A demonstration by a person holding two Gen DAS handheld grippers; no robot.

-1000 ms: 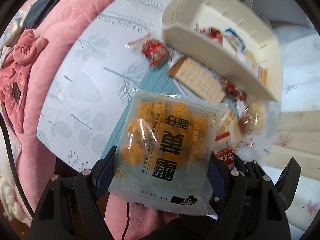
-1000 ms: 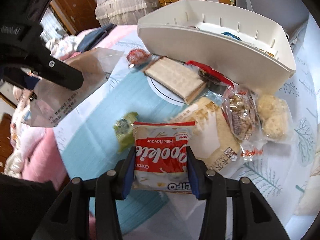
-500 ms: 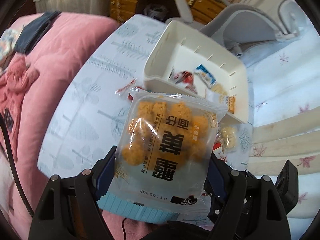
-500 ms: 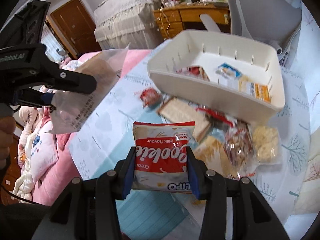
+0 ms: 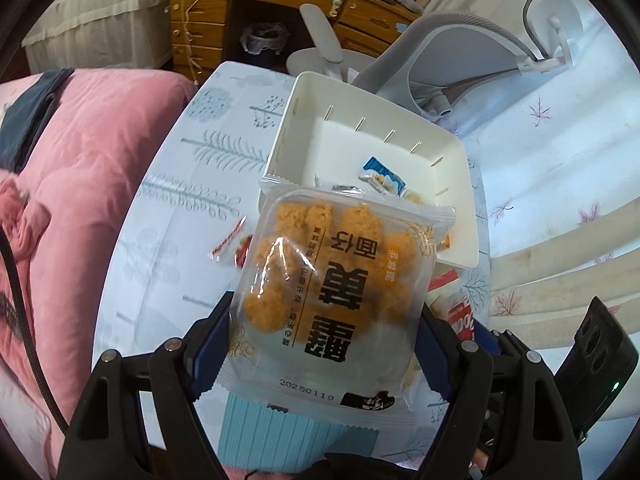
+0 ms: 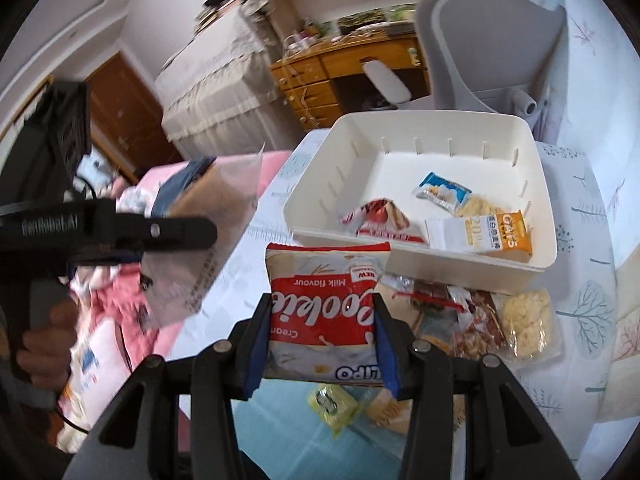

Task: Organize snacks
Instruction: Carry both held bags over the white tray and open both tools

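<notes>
My left gripper is shut on a clear pack of orange puffed snacks, held up above the table and in front of the white bin. My right gripper is shut on a red and white cookie pack, also lifted, just short of the white bin. That bin holds several small snack packs. In the right wrist view the left gripper shows at the left with its clear pack, a hand on its handle.
Loose snacks lie on the table before the bin, with a yellow-green sweet nearer me. A red wrapped sweet lies left of the bin. A grey chair stands behind the table; pink bedding lies left.
Both grippers have risen with their packs and tipped, so the bin's inside now shows from above. The loose snacks have dropped lower in view.
</notes>
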